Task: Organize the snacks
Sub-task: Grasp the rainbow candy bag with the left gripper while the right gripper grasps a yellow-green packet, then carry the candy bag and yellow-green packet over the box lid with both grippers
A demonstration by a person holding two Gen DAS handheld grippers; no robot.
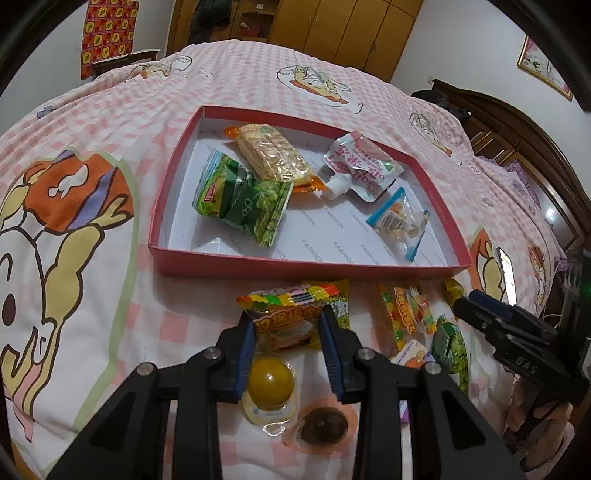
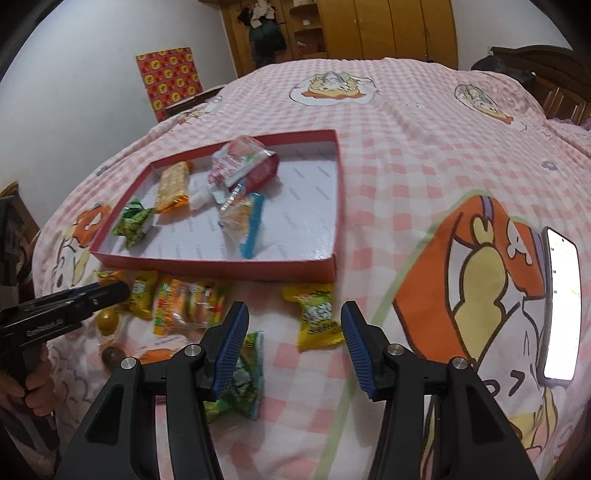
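Observation:
A shallow red box (image 1: 310, 264) lies on the bed holding a green packet (image 1: 242, 199), a wafer bar (image 1: 273, 155), a spouted pouch (image 1: 362, 166) and a blue-edged clear bag (image 1: 400, 221). In front of it, my left gripper (image 1: 286, 319) is shut on an orange and yellow snack packet (image 1: 291, 299), a pad pressing each side. A yellow jelly cup (image 1: 271, 384) and a brown one (image 1: 325, 424) lie just below the packet. My right gripper (image 2: 293, 328) stands open over a yellow packet (image 2: 317, 317) without touching it. A green packet (image 2: 243, 373) lies under its left finger.
More loose snacks lie along the box's near side, among them a burger-gummy packet (image 2: 188, 306) and a small yellow packet (image 2: 142, 295). A lit phone (image 2: 561, 306) rests on the bedspread at far right. A wooden wardrobe (image 2: 388, 29) and headboard stand beyond the bed.

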